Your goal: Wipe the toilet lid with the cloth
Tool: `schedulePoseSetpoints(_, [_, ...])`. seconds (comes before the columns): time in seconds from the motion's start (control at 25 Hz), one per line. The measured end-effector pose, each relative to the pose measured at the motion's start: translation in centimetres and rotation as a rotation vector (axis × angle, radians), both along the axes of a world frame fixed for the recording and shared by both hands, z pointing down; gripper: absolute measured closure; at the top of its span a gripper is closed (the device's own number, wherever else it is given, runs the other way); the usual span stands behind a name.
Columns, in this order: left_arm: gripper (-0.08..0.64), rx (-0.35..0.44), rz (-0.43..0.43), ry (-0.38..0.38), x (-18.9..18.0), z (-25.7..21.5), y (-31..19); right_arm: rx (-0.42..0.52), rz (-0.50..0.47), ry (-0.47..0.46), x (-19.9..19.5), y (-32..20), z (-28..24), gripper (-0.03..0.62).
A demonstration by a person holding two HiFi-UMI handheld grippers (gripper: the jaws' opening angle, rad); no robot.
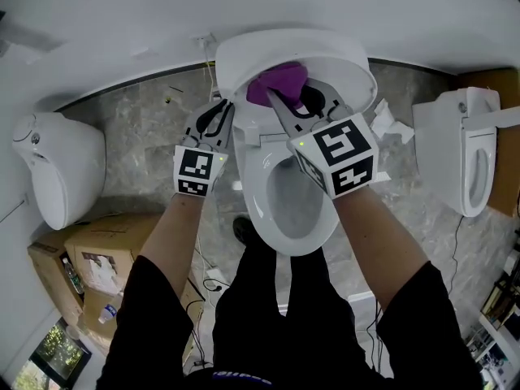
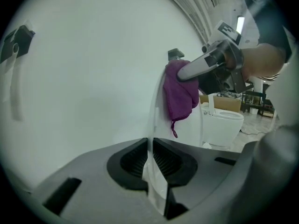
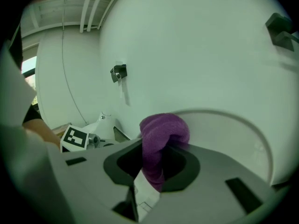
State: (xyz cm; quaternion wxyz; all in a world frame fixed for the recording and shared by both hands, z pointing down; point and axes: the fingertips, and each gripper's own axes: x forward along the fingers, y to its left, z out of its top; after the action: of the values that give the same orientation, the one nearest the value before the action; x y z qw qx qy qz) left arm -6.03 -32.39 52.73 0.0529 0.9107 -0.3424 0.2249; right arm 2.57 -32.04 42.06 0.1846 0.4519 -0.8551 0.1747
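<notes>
grey marbled stone floor (image 1: 146,128) runs up to a plain white wall (image 1: 106,15). a spare white ceramic toilet (image 1: 57,169) sits on my left, another white toilet (image 1: 475,157) on my right, and brown cardboard boxes (image 1: 89,254) are stacked behind the left one.

Upright toilet lid (image 1: 244,59) blocks the front, open bowl (image 1: 296,205) below, bare floor (image 1: 142,128) at left, crumpled paper (image 1: 390,124) at right.

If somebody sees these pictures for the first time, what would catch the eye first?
The purple cloth stands out first, pinched in the right hand-held gripper and held against the inner face of the raised white toilet lid. Next comes the left hand-held gripper, clamped on the lid's left edge. A second toilet stands at the far left and a third toilet at the far right.
</notes>
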Motion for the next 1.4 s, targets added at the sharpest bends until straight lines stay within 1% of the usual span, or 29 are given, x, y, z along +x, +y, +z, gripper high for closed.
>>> schedulePoseSetpoints(0.12, [0.511, -0.002, -0.011, 0.002, -0.2, 0.0, 0.0, 0.002, -0.005, -0.017, 0.2, -0.1, -0.1, 0.522])
schedulePoseSetpoints(0.2, [0.512, -0.001, -0.019, 0.003, -0.3, 0.1, 0.0, 0.006, 0.003, -0.026, 1.3, 0.1, -0.3, 0.522])
schedulePoseSetpoints(0.36, [0.512, 0.002, -0.027, -0.002, -0.3, 0.0, -0.1, -0.006, 0.065, -0.021, 6.0, 0.4, 0.2, 0.522])
schedulePoseSetpoints(0.56, [0.512, 0.007, -0.029, -0.005, -0.4, 0.0, 0.0, -0.029, 0.136, 0.019, 12.0, 1.5, 1.1, 0.522])
schedulePoseSetpoints(0.64, [0.512, 0.007, -0.028, -0.003, -0.5, 0.1, 0.0, -0.037, 0.165, 0.031, 13.6, 1.9, 1.6, 0.522])
schedulePoseSetpoints(0.72, [0.512, 0.009, -0.029, 0.004, -0.4, 0.0, 0.0, -0.04, 0.187, 0.036, 14.2, 2.1, 1.9, 0.522])
schedulePoseSetpoints(0.84, [0.512, 0.01, -0.032, 0.018, -0.3, -0.1, 0.0, -0.044, 0.2, 0.028, 12.9, 1.8, 2.5, 0.522])
schedulePoseSetpoints(1.0, [0.512, 0.0, -0.031, 0.032, -0.2, -0.2, 0.0, -0.061, 0.162, 0.014, 8.1, 1.2, 4.1, 0.522])
schedulePoseSetpoints(1.16, [0.512, 0.002, -0.004, 0.041, -0.1, -0.2, 0.0, -0.078, 0.137, -0.008, 3.4, 0.8, 5.5, 0.522])
schedulePoseSetpoints(1.4, [0.512, -0.003, 0.024, 0.055, 0.1, -0.3, 0.0, -0.095, 0.1, -0.038, -2.1, 0.8, 7.1, 0.522])
